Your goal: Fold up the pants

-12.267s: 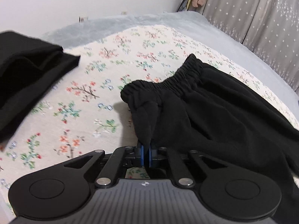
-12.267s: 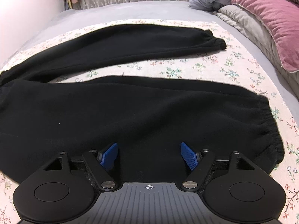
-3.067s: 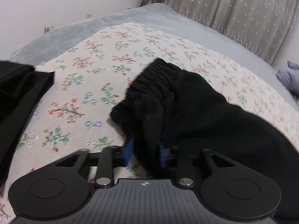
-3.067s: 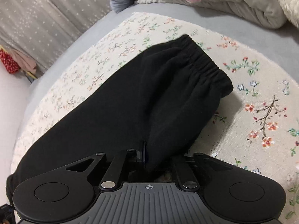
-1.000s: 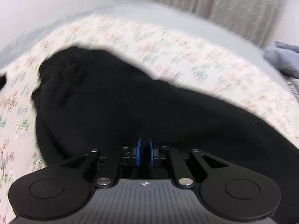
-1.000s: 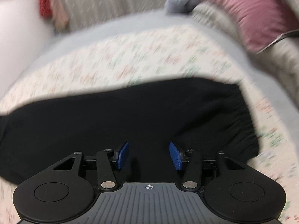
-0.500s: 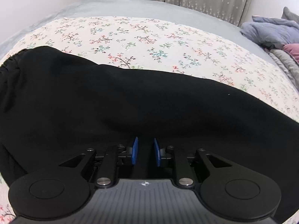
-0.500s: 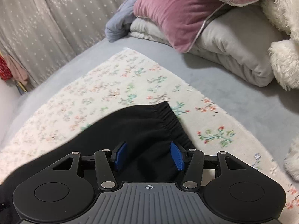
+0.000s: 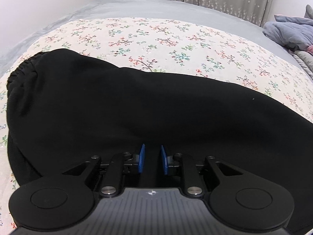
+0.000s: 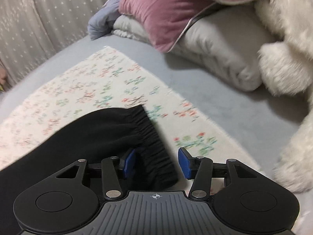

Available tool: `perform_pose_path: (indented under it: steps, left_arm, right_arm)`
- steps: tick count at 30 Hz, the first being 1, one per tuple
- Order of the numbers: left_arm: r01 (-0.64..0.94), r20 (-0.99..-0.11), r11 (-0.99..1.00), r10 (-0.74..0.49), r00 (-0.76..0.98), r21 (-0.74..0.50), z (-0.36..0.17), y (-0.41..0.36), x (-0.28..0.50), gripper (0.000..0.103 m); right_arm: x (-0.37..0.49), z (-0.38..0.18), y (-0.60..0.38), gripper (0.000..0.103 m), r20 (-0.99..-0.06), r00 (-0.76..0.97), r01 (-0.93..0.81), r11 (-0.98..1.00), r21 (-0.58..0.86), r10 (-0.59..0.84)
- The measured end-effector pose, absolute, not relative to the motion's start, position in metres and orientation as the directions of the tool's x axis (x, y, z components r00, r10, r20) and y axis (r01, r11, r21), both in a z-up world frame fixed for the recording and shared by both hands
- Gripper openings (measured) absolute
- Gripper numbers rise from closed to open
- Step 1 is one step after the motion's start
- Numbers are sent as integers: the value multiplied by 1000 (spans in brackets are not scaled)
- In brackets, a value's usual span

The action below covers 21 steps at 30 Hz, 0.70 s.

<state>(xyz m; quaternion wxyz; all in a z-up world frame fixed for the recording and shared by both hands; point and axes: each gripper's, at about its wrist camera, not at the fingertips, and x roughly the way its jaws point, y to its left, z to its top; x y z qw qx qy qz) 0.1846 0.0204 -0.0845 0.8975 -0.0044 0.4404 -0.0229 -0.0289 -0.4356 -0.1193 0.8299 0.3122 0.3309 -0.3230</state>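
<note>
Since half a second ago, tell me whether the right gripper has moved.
Yes. The right gripper swung rightward: the pink pillow slid left in its view, and the pants' cuff, earlier beyond the open jaws, now sits between them.

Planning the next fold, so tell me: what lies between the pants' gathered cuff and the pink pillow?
In the right wrist view, floral blanket, then bare grey bedsheet, separate cuff and pink pillow.
</note>
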Motion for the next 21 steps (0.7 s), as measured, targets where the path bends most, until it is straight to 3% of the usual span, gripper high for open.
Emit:
perform_pose_path:
  steps: [8, 12, 17, 21]
  left_arm:
    - [-45, -773, 995, -40, 633, -88, -74, 46, 180, 39]
    - [30, -754, 991, -121, 646, -133, -69, 38, 171, 39]
    - [135, -733, 979, -202, 649, -150, -66, 14, 162, 40]
    - [231, -756, 963, -253, 604, -138, -77, -13, 155, 41]
  right_arm:
    - [-29, -118, -437, 47, -754, 560, 755, 586, 293, -344]
    - [-45, -120, -443, 56, -746, 576, 777, 508, 373, -334]
    - [-72, -133, -447, 56, -694, 691, 709, 374, 598, -201]
    - [-73, -135, -445, 58, -685, 707, 694, 358, 624, -175]
